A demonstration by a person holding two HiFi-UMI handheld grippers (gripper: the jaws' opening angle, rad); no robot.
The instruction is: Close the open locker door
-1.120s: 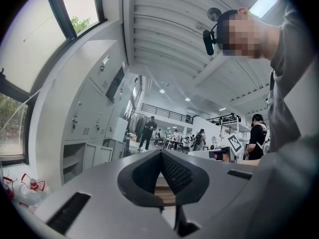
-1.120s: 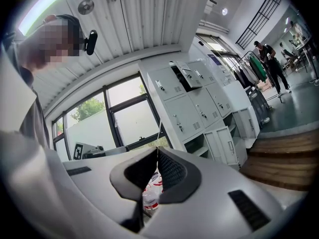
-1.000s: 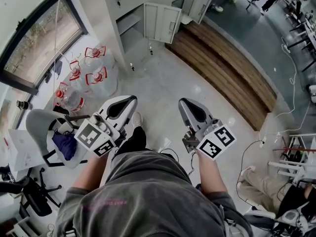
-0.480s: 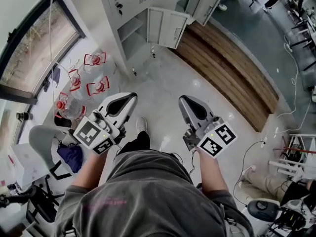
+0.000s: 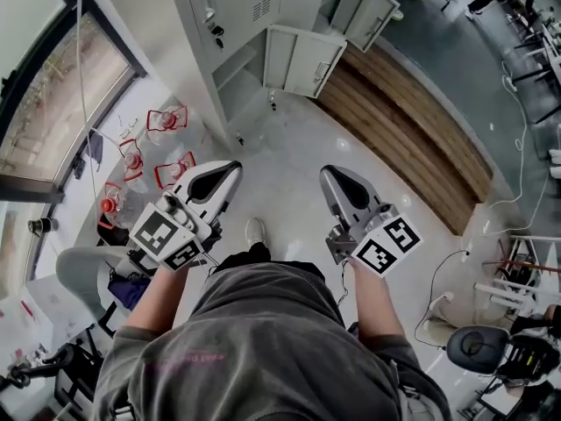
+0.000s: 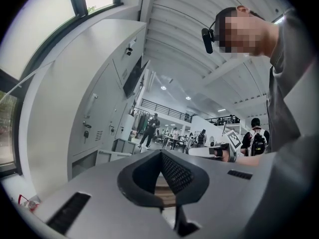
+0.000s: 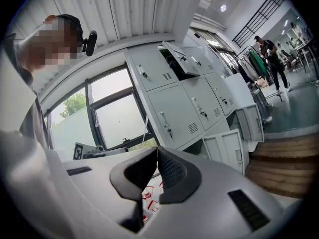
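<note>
Head view, open locker door (image 5: 302, 60): low in the locker bank (image 5: 237, 7), swung out over the floor, far ahead and well apart from both grippers.
Head view, left gripper (image 5: 230, 170): near left, pointing toward the lockers.
Head view, right gripper (image 5: 331, 175): near right, wooden platform (image 5: 412, 139) beyond it.
Left gripper view, jaws: tips pressed together, nothing between.
Left gripper view, open locker door (image 6: 110, 155): far, left of the jaws, untouched.
Right gripper view, jaws: tips meeting, holding nothing.
Right gripper view, open locker door (image 7: 225, 147): far, right of the jaws, bottom row.
</note>
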